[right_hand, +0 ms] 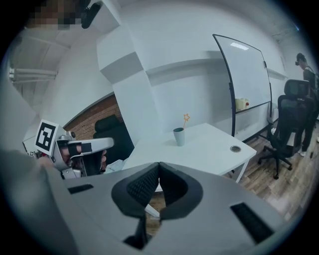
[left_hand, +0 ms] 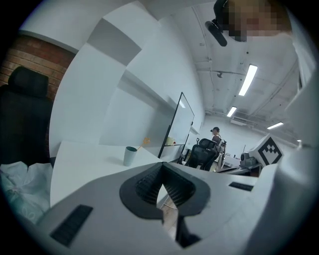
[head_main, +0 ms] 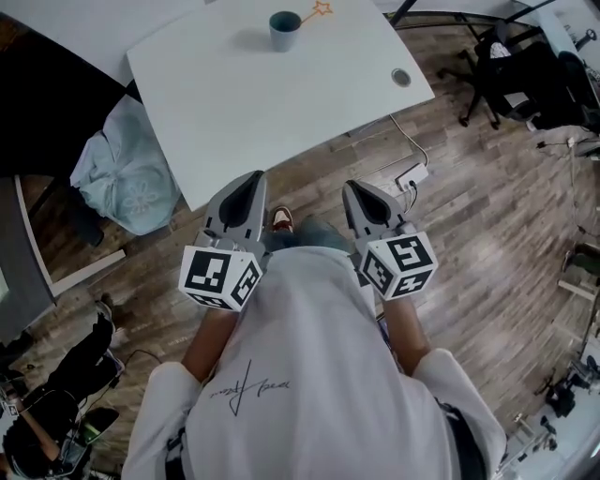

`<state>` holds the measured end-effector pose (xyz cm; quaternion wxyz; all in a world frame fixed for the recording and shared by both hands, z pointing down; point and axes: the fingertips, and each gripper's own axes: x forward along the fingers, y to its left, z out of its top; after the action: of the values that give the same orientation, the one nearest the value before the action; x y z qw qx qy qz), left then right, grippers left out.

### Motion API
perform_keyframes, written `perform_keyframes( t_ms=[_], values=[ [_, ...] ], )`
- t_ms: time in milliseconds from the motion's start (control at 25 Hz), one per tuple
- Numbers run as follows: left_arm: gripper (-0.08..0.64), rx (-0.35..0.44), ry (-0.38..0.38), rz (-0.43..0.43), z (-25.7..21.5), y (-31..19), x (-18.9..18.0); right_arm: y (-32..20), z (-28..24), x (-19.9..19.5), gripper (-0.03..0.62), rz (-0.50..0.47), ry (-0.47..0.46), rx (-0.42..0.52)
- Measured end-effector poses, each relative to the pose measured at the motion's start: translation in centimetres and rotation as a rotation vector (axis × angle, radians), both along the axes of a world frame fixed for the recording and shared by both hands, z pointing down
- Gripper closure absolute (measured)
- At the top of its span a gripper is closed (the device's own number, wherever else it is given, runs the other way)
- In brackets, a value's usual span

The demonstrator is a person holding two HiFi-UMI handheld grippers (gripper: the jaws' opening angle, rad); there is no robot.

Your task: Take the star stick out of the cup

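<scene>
A grey-blue cup point(head_main: 284, 30) stands near the far edge of the white table point(head_main: 244, 103), with the yellow star stick point(head_main: 320, 10) leaning out of it to the right. The left gripper view shows the cup point(left_hand: 130, 155) and star stick point(left_hand: 145, 142) far ahead, as does the right gripper view, cup point(right_hand: 179, 136) and star stick point(right_hand: 186, 118). My left gripper point(head_main: 251, 180) and right gripper point(head_main: 356, 189) are held close to my body, short of the table's near edge. Both are shut on nothing, left gripper point(left_hand: 162, 170), right gripper point(right_hand: 159, 167).
A pale blue bundle point(head_main: 127, 173) lies at the table's left corner. The table has a cable grommet point(head_main: 401, 77) at its right. A power strip point(head_main: 412, 175) lies on the wooden floor. A black office chair point(head_main: 511, 66) and a whiteboard point(right_hand: 244, 79) stand to the right.
</scene>
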<state>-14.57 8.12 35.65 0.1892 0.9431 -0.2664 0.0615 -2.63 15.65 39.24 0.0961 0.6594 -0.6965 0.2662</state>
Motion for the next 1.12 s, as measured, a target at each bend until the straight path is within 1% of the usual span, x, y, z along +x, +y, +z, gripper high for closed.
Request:
perform_keyframes(
  t_ms=[80, 240, 360, 440, 600, 680, 840, 960, 1120],
  values=[
    [0.555, -0.013, 0.012, 0.015, 0.0, 0.1, 0.2, -0.1, -0.1, 0.0, 0.583, -0.003, 0.002, -0.002],
    [0.555, -0.014, 0.013, 0.053, 0.1, 0.7, 1.1, -0.3, -0.3, 0.5, 0.583, -0.013, 0.000, 0.006],
    [0.555, -0.032, 0.065, 0.086, -0.4, 1.3, 1.9, -0.8, -0.5, 0.9, 0.583, -0.032, -0.009, 0.009],
    [0.555, -0.046, 0.085, 0.094, -0.5, 1.2, 2.4, -1.5, -0.5, 1.1, 0.583, -0.044, -0.014, 0.015],
    [0.555, -0.064, 0.070, 0.107, -0.1, 0.4, 3.9, -3.2, -0.5, 2.3, 0.583, -0.072, -0.010, 0.018],
    [0.555, -0.066, 0.059, 0.105, 0.0, -0.3, 4.7, -4.3, -0.6, 3.1, 0.583, -0.087, -0.015, 0.022],
    [0.555, -0.102, 0.058, 0.080, 0.3, -1.9, 6.2, -6.3, -0.5, 4.1, 0.583, -0.140, -0.016, 0.025],
    [0.555, -0.104, 0.050, 0.060, 0.3, -3.6, 7.4, -8.3, -0.9, 4.8, 0.583, -0.195, -0.012, 0.055],
    [0.555, -0.099, 0.040, 0.045, 0.4, -5.7, 9.2, -10.8, -0.8, 6.1, 0.583, -0.239, -0.030, 0.062]
  ],
)
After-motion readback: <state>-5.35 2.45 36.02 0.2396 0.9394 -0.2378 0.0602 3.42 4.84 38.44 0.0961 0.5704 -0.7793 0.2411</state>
